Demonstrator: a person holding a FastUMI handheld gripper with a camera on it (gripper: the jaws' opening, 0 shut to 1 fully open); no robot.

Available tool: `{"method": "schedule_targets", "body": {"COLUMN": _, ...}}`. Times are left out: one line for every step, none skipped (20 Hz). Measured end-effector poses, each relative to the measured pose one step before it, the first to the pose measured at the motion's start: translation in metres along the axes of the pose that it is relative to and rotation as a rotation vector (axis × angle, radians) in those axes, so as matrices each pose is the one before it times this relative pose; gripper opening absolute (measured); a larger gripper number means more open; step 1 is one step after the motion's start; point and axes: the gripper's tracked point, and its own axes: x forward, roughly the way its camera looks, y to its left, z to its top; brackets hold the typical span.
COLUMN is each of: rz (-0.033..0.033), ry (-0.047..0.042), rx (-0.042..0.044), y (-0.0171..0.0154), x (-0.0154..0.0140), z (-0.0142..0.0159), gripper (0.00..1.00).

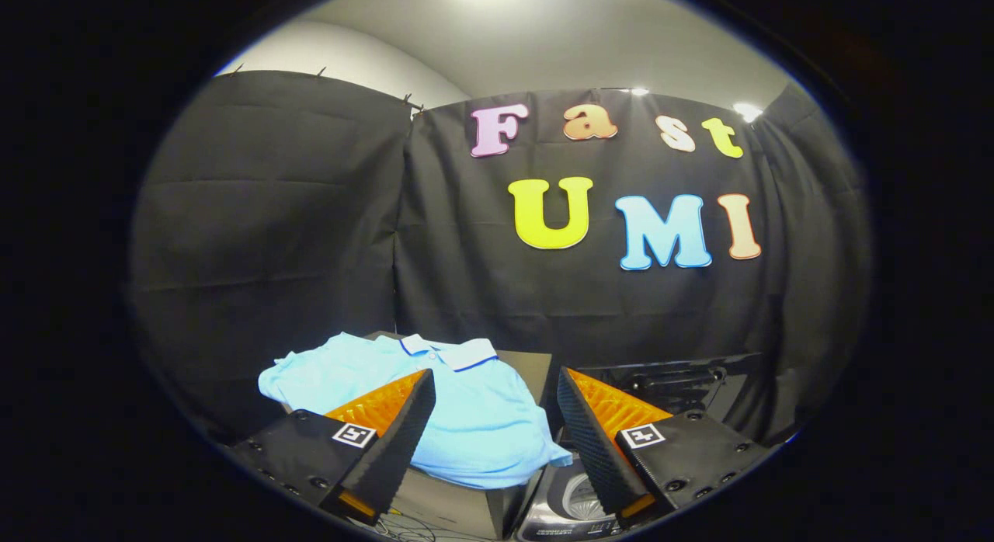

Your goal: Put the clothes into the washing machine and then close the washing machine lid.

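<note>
Your tongs [497, 394] stand wide apart, gripping nothing. Between their fingers [400, 429] and just beyond them you see a light blue polo shirt [474, 418], its white collar with a dark stripe turned toward the black cloth wall [311, 231]. The shirt lies spread on a dark counter [458, 507], one hem drooping over the edge. Beside that edge, below the right finger, sits the washing machine [571, 503], its raised lid [683, 379] standing beyond the finger.

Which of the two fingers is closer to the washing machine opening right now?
The gripper is open; the right finger sits over the washing machine, while the left finger overlaps the light blue polo shirt.
</note>
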Motion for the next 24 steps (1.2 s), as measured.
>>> {"method": "schedule_targets", "body": {"rz": 0.00494, "ry": 0.00323, "rx": -0.01147, "y": 0.00304, "x": 0.00488, "z": 0.00386, "gripper": 0.98}}
{"method": "schedule_targets", "body": {"rz": 0.00729, "ry": 0.00566, "rx": -0.0079, "y": 0.00462, "x": 0.00564, "z": 0.00073, "gripper": 0.98}}
{"method": "schedule_targets", "body": {"rz": 0.00753, "ry": 0.00936, "rx": -0.00677, "y": 0.00426, "x": 0.005, "z": 0.00064, "gripper": 0.98}}
{"method": "schedule_targets", "body": {"rz": 0.01004, "ry": 0.01238, "rx": -0.00107, "y": 0.0036, "x": 0.00605, "z": 0.00013, "gripper": 0.98}}
{"method": "schedule_targets", "body": {"rz": 0.00696, "ry": 0.00941, "rx": 0.00165, "y": 0.00307, "x": 0.00521, "z": 0.00005, "gripper": 0.98}}
{"method": "schedule_targets", "body": {"rz": 0.00645, "ry": 0.00951, "rx": 0.00469, "y": 0.00282, "x": 0.00573, "z": 0.00192, "gripper": 0.98}}
{"method": "schedule_targets", "body": {"rz": 0.01012, "ry": 0.0078, "rx": 0.00718, "y": 0.0031, "x": 0.00518, "z": 0.00039, "gripper": 0.99}}
{"method": "schedule_targets", "body": {"rz": 0.01223, "ry": 0.01423, "rx": 0.01102, "y": 0.00408, "x": 0.00813, "z": -0.00026, "gripper": 0.98}}
{"method": "schedule_targets", "body": {"rz": 0.00658, "ry": 0.01528, "rx": 0.00428, "y": 0.00282, "x": 0.00611, "z": -0.00069, "gripper": 0.98}}
{"method": "schedule_targets", "body": {"rz": 0.00364, "ry": 0.02365, "rx": 0.00011, "y": 0.00222, "x": 0.00767, "z": -0.00059, "gripper": 0.98}}
{"method": "schedule_targets", "body": {"rz": 0.00709, "ry": 0.01581, "rx": 0.00031, "y": 0.00344, "x": 0.00698, "z": -0.00036, "gripper": 0.98}}
{"method": "schedule_targets", "body": {"rz": 0.01122, "ry": 0.02492, "rx": 0.00137, "y": 0.00442, "x": 0.00853, "z": -0.0025, "gripper": 0.98}}
{"method": "schedule_targets", "body": {"rz": 0.00819, "ry": 0.02425, "rx": 0.00256, "y": 0.00278, "x": 0.007, "z": -0.00291, "gripper": 0.98}}
{"method": "schedule_targets", "body": {"rz": 0.01301, "ry": 0.03666, "rx": 0.00418, "y": 0.00348, "x": 0.00745, "z": -0.00444, "gripper": 0.99}}
{"method": "schedule_targets", "body": {"rz": 0.01129, "ry": 0.03284, "rx": 0.00491, "y": 0.0036, "x": 0.00777, "z": -0.00425, "gripper": 0.99}}
{"method": "schedule_targets", "body": {"rz": 0.00566, "ry": 0.0172, "rx": 0.00388, "y": 0.00189, "x": 0.00335, "z": -0.00153, "gripper": 0.99}}
{"method": "schedule_targets", "body": {"rz": 0.00501, "ry": 0.01788, "rx": 0.00261, "y": 0.00201, "x": 0.00543, "z": -0.00086, "gripper": 0.99}}
{"method": "schedule_targets", "body": {"rz": 0.00552, "ry": 0.01915, "rx": 0.00265, "y": 0.00243, "x": 0.005, "z": -0.00206, "gripper": 0.98}}
{"method": "schedule_targets", "body": {"rz": 0.00626, "ry": 0.01979, "rx": 0.0035, "y": 0.00248, "x": 0.00491, "z": -0.00187, "gripper": 0.98}}
{"method": "schedule_targets", "body": {"rz": 0.00521, "ry": 0.0167, "rx": 0.00563, "y": 0.00115, "x": 0.00565, "z": -0.00149, "gripper": 0.98}}
{"method": "schedule_targets", "body": {"rz": 0.00537, "ry": 0.01332, "rx": 0.0043, "y": 0.001, "x": 0.0049, "z": -0.00023, "gripper": 0.98}}
{"method": "schedule_targets", "body": {"rz": 0.00329, "ry": 0.01216, "rx": 0.00371, "y": 0.00163, "x": 0.00625, "z": 0.0017, "gripper": 0.98}}
{"method": "schedule_targets", "body": {"rz": -0.00143, "ry": 0.00993, "rx": -0.00014, "y": 0.00262, "x": 0.00425, "z": 0.00143, "gripper": 0.98}}
{"method": "schedule_targets", "body": {"rz": 0.00068, "ry": 0.00688, "rx": -0.00308, "y": 0.00084, "x": 0.00457, "z": 0.00188, "gripper": 0.98}}
